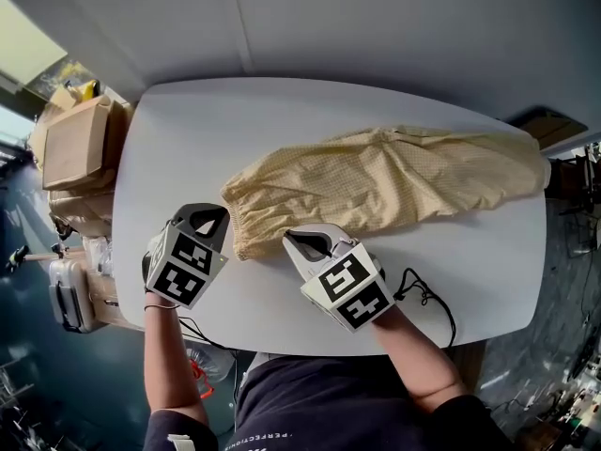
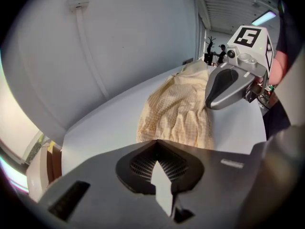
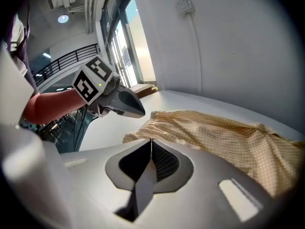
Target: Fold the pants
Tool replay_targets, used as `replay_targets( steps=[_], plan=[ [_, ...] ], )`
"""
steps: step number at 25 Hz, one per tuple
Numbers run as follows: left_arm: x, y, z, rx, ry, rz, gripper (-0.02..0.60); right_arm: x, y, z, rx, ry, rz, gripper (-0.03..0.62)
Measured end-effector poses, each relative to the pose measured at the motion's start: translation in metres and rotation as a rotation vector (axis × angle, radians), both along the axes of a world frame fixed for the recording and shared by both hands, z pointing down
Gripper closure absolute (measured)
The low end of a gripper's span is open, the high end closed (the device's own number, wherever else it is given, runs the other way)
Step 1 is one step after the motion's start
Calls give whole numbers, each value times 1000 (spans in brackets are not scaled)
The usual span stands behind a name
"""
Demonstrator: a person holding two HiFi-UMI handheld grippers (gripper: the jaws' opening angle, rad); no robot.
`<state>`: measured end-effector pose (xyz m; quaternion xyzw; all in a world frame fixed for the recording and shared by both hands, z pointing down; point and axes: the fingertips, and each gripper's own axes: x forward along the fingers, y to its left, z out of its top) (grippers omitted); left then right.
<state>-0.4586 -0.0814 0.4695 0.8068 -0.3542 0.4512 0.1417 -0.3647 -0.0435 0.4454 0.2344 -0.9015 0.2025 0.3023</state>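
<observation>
1. A white desk (image 1: 188, 120) with round corners fills the middle of the head view. A person stands at its near edge and holds a gripper in each hand.
2. The pants (image 1: 394, 181) are pale yellow with a tiny check pattern. They lie on the desk, stretched out long from the middle toward the right side.
3. The crinkly waist end (image 1: 246, 222) is the end closest to the person. The leg end lies far off, close to the right rim of the desk.
4. The left gripper (image 1: 222, 212) is at the left corner of the waist end. Its jaws are pressed together with no gap, and the tip is right at the cloth edge.
5. The right gripper (image 1: 289, 241) is at the lower edge of the waist end, near the left one. Its jaws are pressed together too, and the tip meets the cloth.
6. In both gripper views the cloth comes right up to the closed tips, but I cannot tell if a bit of it is pinched there.
7. Both grippers tilt down toward the pants.
8. A thin black cord (image 1: 424, 294) lies on the desk beside the person's right wrist.
9. Left of the desk there is a brown box (image 1: 75, 139). A silver case (image 1: 70, 294) stands nearer the person, off the desk.
</observation>
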Motion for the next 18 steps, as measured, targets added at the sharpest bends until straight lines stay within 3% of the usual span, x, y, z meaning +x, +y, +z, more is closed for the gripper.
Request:
replay_targets(
  steps=[8,14,18],
  plan=[
    [16,-13,-3,48,73,113,548,-39,21,9,5,30,-78,459],
    [16,-24,14,16,62,150,506,-53,27,22,56,113,-116,392],
    [12,-26,21,-17,88,142,489,-57,34,42,14,161,-144,353]
  ],
)
